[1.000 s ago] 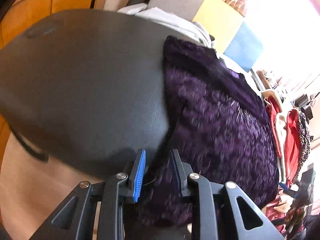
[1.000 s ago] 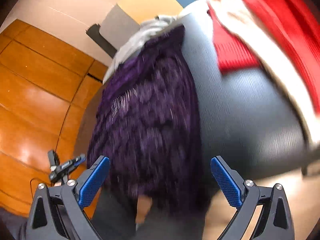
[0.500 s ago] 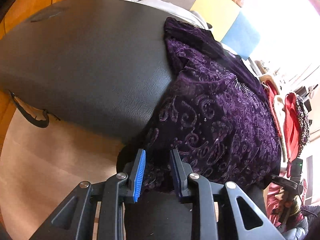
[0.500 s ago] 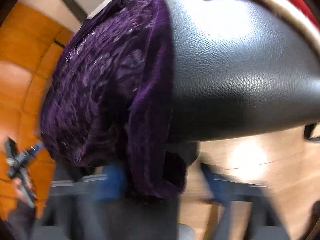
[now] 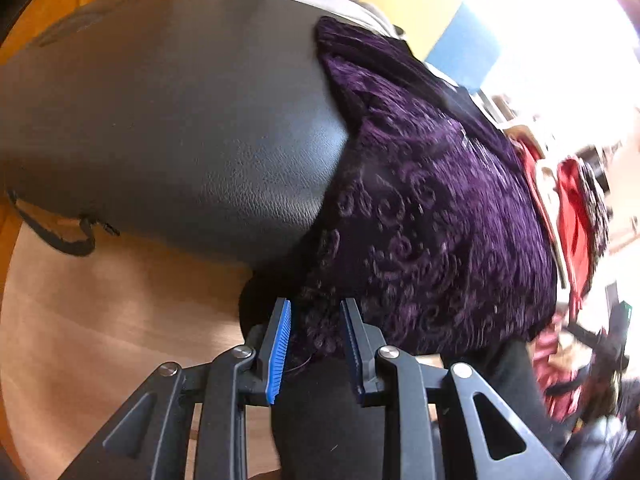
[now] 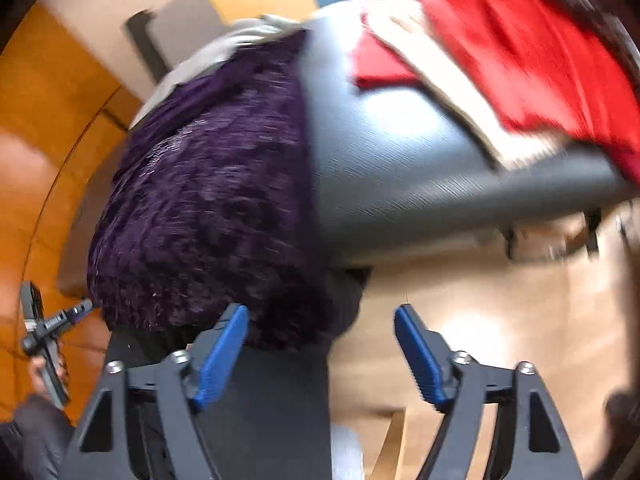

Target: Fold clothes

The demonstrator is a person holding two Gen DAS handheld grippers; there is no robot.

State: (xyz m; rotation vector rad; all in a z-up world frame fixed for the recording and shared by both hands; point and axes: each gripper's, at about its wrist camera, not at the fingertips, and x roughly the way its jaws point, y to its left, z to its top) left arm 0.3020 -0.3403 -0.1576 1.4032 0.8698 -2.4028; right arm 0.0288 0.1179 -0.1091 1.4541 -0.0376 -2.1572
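While a purple velvet garment [image 5: 432, 216] drapes over the near edge of a dark leather-topped counter [image 5: 172, 120], the left gripper [image 5: 316, 344] pinches its hanging hem, as it did a second ago. The right gripper [image 6: 320, 352] has reopened, released beside the hem. Bare leather spreads left; red clothes [image 6: 520, 52] crowd the right.
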